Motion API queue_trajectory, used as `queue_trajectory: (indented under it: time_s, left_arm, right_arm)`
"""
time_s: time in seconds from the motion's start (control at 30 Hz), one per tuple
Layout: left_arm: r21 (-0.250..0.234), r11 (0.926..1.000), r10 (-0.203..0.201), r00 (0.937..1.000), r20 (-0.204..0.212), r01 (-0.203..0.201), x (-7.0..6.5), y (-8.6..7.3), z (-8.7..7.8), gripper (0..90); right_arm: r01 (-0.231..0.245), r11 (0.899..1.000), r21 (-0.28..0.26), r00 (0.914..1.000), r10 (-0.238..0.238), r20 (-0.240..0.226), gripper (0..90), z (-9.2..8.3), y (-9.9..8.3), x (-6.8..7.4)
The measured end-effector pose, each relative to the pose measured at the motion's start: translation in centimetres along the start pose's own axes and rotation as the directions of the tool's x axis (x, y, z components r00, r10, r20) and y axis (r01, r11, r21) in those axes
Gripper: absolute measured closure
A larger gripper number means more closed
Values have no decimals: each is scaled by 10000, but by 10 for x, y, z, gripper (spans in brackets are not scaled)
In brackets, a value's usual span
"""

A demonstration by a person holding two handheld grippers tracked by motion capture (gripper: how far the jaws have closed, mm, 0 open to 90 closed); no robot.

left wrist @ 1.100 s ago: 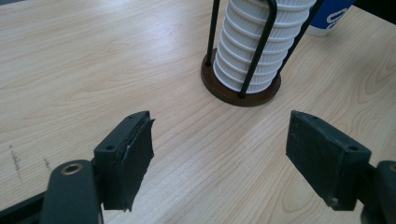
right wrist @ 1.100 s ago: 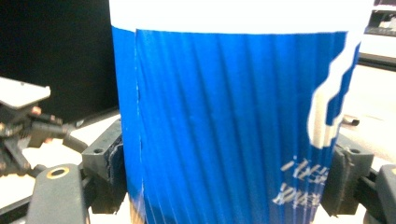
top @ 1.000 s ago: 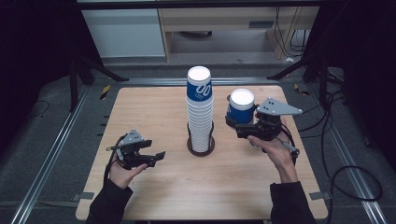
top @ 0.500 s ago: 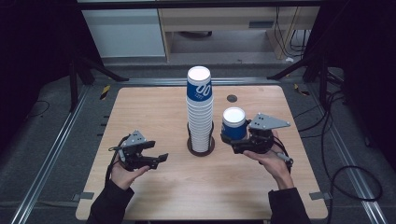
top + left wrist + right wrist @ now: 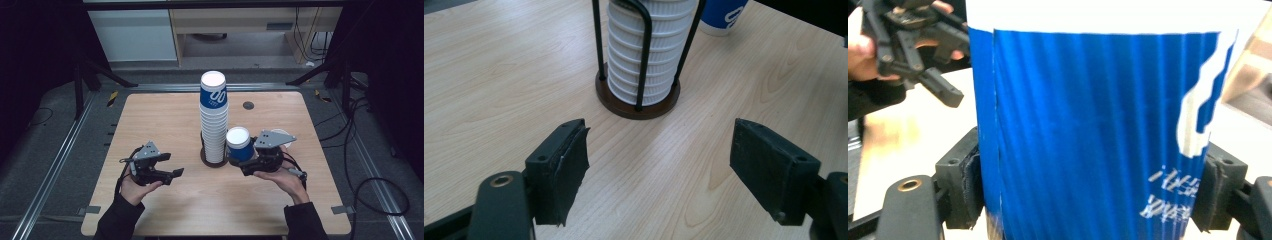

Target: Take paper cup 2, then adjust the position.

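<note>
Blue paper cup (image 5: pixel 239 144) sits clamped between the fingers (image 5: pixel 964 186) of your right gripper (image 5: pixel 245 161), upside down, just beside the tall stack of cups (image 5: pixel 214 120) in its wire holder (image 5: pixel 638 97) on the table (image 5: pixel 165 120). Your left gripper (image 5: pixel 170 167) hovers with fingers (image 5: pixel 561 167) spread apart, holding nothing.
</note>
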State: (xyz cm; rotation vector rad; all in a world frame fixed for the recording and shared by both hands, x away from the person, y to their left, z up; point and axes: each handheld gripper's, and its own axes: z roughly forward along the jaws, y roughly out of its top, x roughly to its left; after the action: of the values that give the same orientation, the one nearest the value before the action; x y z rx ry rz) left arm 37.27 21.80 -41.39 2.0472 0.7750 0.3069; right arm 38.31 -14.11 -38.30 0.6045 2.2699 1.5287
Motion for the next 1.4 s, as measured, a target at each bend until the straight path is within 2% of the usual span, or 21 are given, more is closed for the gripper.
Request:
queue_trajectory:
  time_s: [0.17, 0.37, 0.5, 0.9, 1.13, 1.4]
  left_arm:
    - [-33, 9999, 99, 9999, 136, -98, -3, 2, 0, 227]
    - [-76, 9996, 262, 9988, 405, -259, -8, 4, -1, 225]
    - [-83, 9994, 331, 9982, 494, -327, -11, 5, -1, 224]
    - [-242, 9979, 616, 9948, 814, -598, -21, 10, -1, 217]
    - [-368, 9975, 639, 9911, 1166, -600, -24, 13, -1, 204]
    - [-373, 9963, 821, 9870, 1380, -776, -30, 18, 4, 188]
  right_arm:
    - [157, 9995, 259, 9974, -139, -709, 201, 13, -5, 7]
    - [367, 9967, 722, 9911, -270, -1302, 201, 26, -11, 12]
    - [607, 9926, 1052, 9873, -441, -1528, 200, 35, -15, 15]
    - [1057, 9817, 1584, 9782, -740, -1938, 200, 52, -21, 26]
    - [1055, 9786, 1768, 9764, -683, -2047, 202, 61, -26, 28]
    - [1446, 9698, 1961, 9712, -1012, -2157, 203, 71, -26, 35]
